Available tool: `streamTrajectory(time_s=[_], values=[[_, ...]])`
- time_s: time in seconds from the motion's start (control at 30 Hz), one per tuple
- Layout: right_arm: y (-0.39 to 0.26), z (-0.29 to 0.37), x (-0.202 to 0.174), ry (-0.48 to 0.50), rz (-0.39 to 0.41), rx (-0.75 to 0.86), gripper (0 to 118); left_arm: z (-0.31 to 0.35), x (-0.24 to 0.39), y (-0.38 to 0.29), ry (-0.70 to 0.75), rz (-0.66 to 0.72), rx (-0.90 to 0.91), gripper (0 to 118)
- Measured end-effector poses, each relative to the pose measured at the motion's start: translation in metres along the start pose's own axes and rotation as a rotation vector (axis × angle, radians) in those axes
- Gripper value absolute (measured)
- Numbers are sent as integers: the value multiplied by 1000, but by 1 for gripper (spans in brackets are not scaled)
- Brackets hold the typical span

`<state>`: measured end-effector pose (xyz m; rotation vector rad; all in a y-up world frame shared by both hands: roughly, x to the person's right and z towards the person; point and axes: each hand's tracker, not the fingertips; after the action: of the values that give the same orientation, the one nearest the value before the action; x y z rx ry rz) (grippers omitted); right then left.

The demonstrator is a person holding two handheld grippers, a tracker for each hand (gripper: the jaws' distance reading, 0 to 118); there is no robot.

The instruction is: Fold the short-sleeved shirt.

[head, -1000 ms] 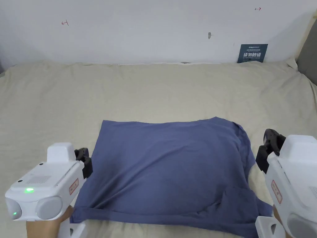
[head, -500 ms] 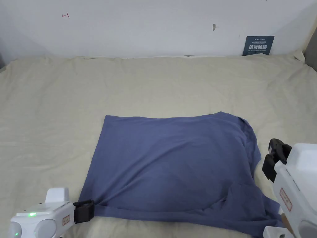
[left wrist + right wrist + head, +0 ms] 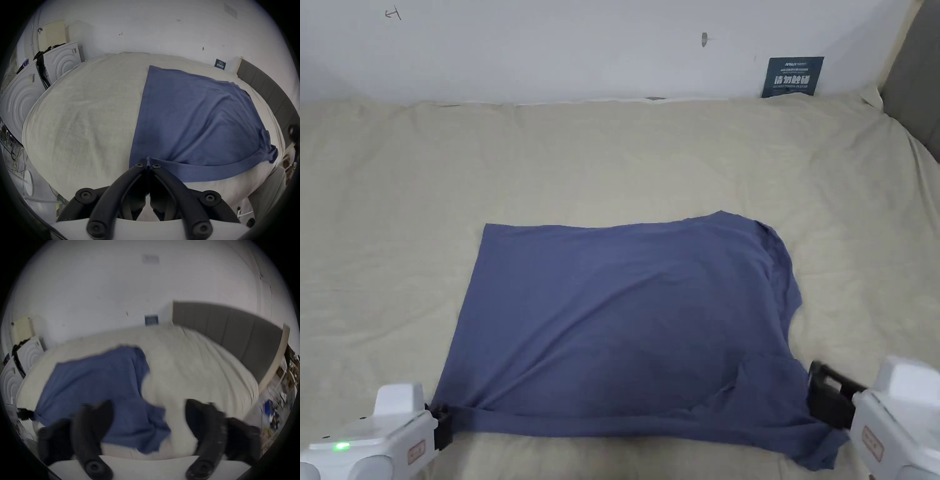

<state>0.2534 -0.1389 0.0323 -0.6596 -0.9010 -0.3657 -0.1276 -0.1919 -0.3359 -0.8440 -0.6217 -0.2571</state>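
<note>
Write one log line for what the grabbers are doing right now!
left gripper: shut on shirt corner | right gripper: open at other corner | bed

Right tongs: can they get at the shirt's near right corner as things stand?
Probably yes. The right tongs are open, blue shirt fabric lies between the jaws at that corner, and nothing covers it. The left tongs are shut on the opposite corner, well clear.

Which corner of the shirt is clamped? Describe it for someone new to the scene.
On the beige bed lies a blue shirt. Follow its near edge to the left end: there the left gripper is shut on the hem corner. The right gripper at the other end is open.
</note>
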Motion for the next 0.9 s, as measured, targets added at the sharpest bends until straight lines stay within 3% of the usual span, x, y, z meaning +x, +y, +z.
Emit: streamTrajectory(time_s=[0.03, 0.2, 0.27, 0.3, 0.33, 0.43, 0.7, 0.9], values=[[-12, -9, 3, -22, -7, -63, 109, 3, 0, 2, -6, 1, 11, 3], [-53, -38, 5, -12, 8, -192, 105, 8, 1, 8, -11, -1, 31, 3], [-60, -47, 4, 11, 12, -205, 82, 9, 1, 10, -8, -3, 33, 3], [-61, -51, 4, 22, 11, -211, 62, 9, 0, 10, -7, -1, 32, 3], [-62, -55, 3, 31, 12, -214, 28, 7, 0, 10, -6, 2, 31, 3], [-59, -53, 0, 80, -5, -206, 8, 7, -2, 12, 0, 6, 31, 3], [8, -25, -6, 133, 26, 23, 5, 9, -10, 44, 8, 52, 87, 3], [74, -54, -25, 128, 70, 104, 5, -4, -9, 94, 30, 72, 147, 3]])
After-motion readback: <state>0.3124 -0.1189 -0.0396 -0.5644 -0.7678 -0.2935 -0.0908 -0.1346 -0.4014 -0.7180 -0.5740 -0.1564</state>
